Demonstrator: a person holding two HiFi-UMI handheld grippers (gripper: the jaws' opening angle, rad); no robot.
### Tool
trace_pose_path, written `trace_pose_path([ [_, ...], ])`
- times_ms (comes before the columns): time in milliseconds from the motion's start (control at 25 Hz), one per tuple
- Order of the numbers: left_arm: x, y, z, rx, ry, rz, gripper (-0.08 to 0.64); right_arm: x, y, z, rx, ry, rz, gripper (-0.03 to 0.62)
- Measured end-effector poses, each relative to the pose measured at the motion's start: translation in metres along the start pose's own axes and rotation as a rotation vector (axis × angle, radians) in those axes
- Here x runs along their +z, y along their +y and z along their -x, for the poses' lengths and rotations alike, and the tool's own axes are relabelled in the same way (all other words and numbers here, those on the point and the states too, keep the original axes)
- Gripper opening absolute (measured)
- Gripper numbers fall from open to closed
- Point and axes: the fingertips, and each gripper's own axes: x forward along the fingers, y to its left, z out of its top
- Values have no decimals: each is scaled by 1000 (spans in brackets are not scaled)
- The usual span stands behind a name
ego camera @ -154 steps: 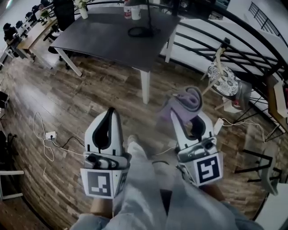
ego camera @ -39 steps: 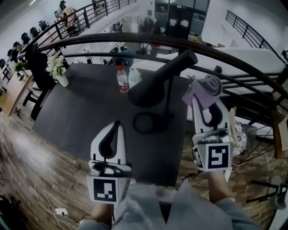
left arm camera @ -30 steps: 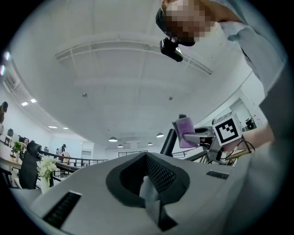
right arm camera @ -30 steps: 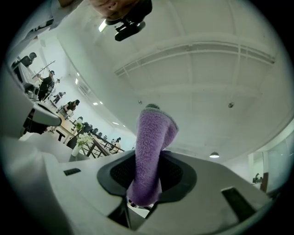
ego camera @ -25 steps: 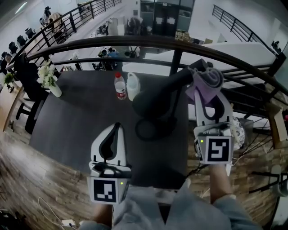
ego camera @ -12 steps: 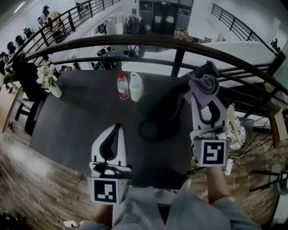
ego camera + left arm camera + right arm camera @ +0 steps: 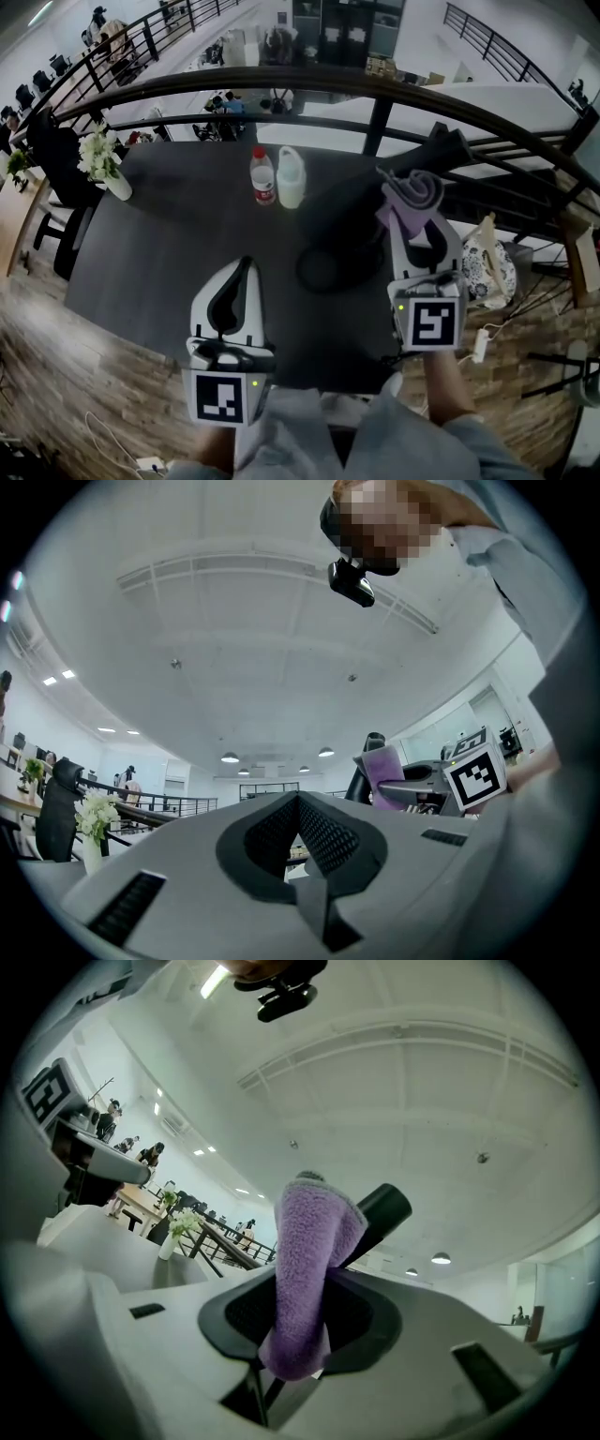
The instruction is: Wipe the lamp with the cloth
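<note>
Two jaws of the right gripper pinched the purple cloth right by the black lamp — its long arm leaned toward 1 o'clock from the table. The left gripper was pressed together, empty.

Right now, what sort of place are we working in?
Probably an open-plan office, up on a mezzanine: a dark railing runs behind the table, office chairs line up at the far left, and people show on a lower floor beyond the railing.

White left hand-held gripper and right hand-held gripper, black-lined jaws, black-and-white marker cubes, pale grey clothing.
</note>
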Motion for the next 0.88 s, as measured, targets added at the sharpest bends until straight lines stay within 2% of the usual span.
trace_pose_path([
  [480,-5,14,-3,-23,-2,4,2,-25,38,4,12,88,-67,123],
  [880,-11,29,-7,-65,-10,25,2,-27,81,9,37,146,-65,123],
])
